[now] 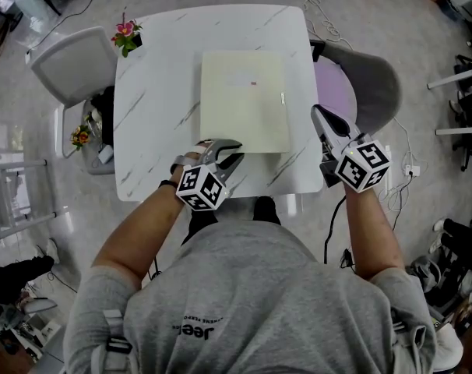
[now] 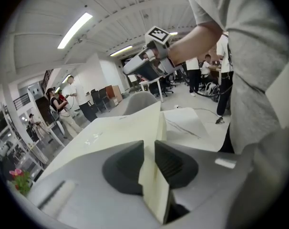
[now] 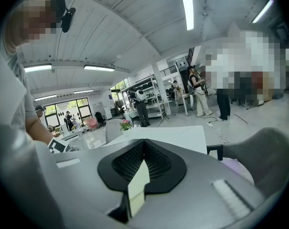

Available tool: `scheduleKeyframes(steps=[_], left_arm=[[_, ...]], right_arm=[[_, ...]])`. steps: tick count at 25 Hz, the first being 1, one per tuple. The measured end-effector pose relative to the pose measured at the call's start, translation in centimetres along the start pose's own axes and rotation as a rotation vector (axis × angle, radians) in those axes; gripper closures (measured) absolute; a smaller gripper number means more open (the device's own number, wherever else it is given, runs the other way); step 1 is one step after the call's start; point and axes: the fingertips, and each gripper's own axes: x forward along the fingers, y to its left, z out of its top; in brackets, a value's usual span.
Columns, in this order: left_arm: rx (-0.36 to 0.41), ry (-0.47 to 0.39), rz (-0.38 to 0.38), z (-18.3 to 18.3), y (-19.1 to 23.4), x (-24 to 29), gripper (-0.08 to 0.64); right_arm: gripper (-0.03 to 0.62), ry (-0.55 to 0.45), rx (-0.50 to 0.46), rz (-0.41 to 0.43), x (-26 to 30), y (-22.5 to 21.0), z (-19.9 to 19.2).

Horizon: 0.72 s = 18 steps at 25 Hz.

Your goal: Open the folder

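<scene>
A pale yellow folder (image 1: 244,100) lies flat in the middle of the white marbled table (image 1: 158,92). My left gripper (image 1: 227,153) is at the folder's near left corner. In the left gripper view (image 2: 149,161) the jaws are shut on that corner of the folder (image 2: 116,132), and the gripped corner stands slightly raised. My right gripper (image 1: 323,123) hangs over the table's right edge, clear of the folder. In the right gripper view (image 3: 143,161) its jaws meet, with only a pale strip showing low between them. The right gripper (image 2: 144,63) also shows in the left gripper view, beyond the folder.
A potted pink flower (image 1: 127,36) stands on the table's far left corner. A grey chair (image 1: 68,61) is at the left, and another chair with a purple seat (image 1: 368,84) at the right. Cables lie on the floor. People stand far off in the room.
</scene>
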Motion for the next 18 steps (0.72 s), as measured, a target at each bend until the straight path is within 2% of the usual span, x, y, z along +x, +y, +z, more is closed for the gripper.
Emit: scheduleKeyframes(steps=[5, 8, 13, 18], left_arm=[[-0.231, -0.108, -0.032, 0.5, 0.9, -0.8, 0.437], [-0.353, -0.200, -0.030, 0.7, 1.7, -1.5, 0.437], [-0.524, -0.322, 0.037, 0.6, 2.9, -4.2, 0.437], [-0.638, -0.361, 0.139, -1.0, 3.1, -6.9, 0.437]], right_arm=[[0.592, 0.016, 0.002, 0.000, 0.3, -0.1, -0.4], [0.592, 0.027, 0.003, -0.001, 0.7, -0.1, -0.8], [0.592, 0.035, -0.001, 0.007, 0.9, 0.4, -0.9], [0.592, 0.041, -0.008, 0.023, 1.5, 0.9, -0.6]])
